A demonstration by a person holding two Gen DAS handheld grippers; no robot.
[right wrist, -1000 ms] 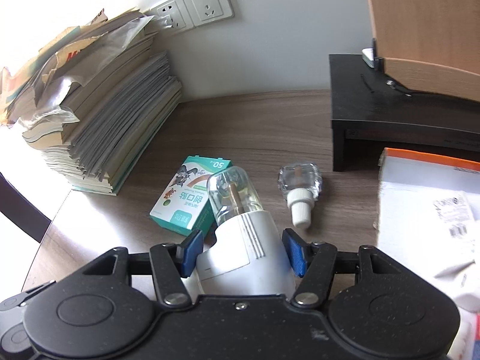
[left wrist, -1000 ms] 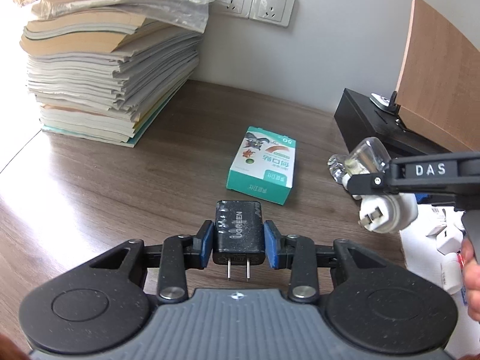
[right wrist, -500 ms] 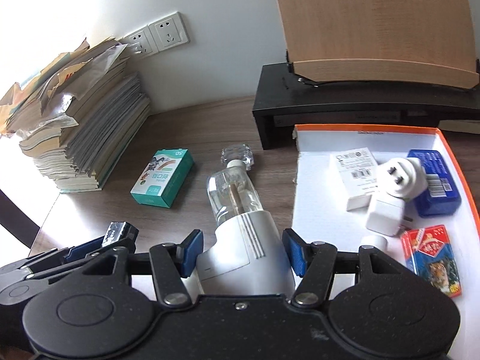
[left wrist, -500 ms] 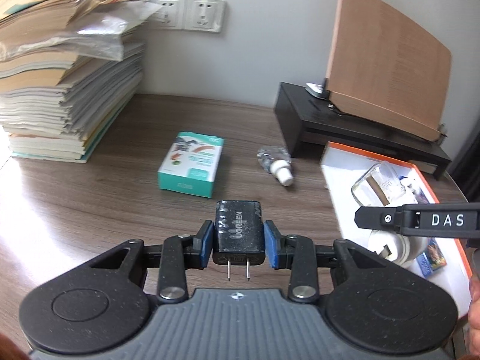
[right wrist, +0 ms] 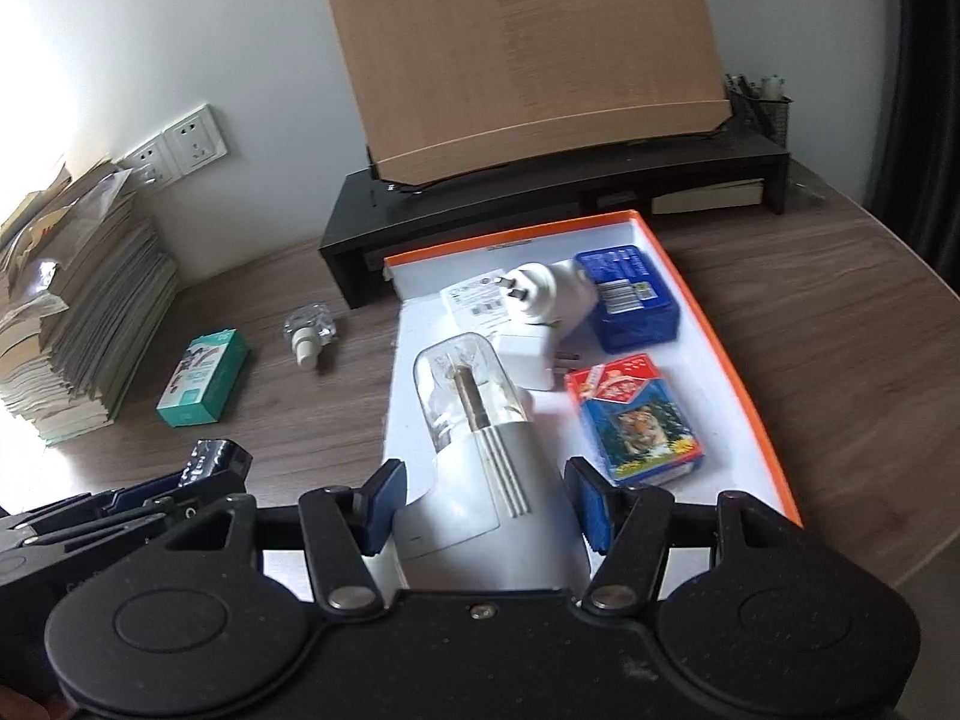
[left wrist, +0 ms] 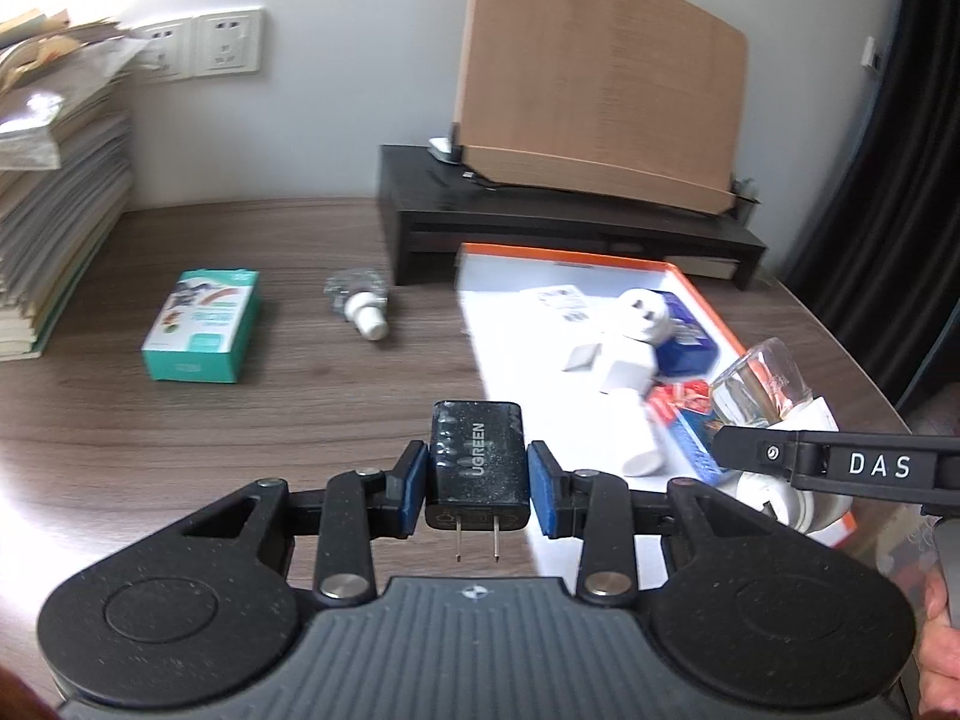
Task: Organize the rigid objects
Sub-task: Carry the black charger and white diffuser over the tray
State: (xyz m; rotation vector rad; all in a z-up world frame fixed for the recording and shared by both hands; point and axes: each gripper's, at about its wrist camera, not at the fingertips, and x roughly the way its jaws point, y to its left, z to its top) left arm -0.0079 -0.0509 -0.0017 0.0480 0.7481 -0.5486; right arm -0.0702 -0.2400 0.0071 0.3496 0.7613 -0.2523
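My left gripper [left wrist: 477, 489] is shut on a black UGREEN charger [left wrist: 478, 457], prongs toward the camera, held above the table just left of the orange-rimmed white tray [left wrist: 708, 315]. My right gripper [right wrist: 487, 504] is shut on a white plug-in device with a clear liquid bottle [right wrist: 474, 420], held over the tray's near left part [right wrist: 720, 324]. It also shows in the left wrist view [left wrist: 759, 387]. The tray holds a white adapter [right wrist: 540, 300], a blue box [right wrist: 630, 297] and a red card pack [right wrist: 636, 414].
A teal box [left wrist: 204, 324] and a small clear bottle with a white cap [left wrist: 360, 300] lie on the wooden table. A paper stack [left wrist: 54, 192] stands at the left. A black riser [right wrist: 540, 198] with a wooden board [right wrist: 522, 54] is behind the tray.
Both grippers have swung right with their loads. The right gripper now hangs over the tray; the left has come up beside the tray's left edge.
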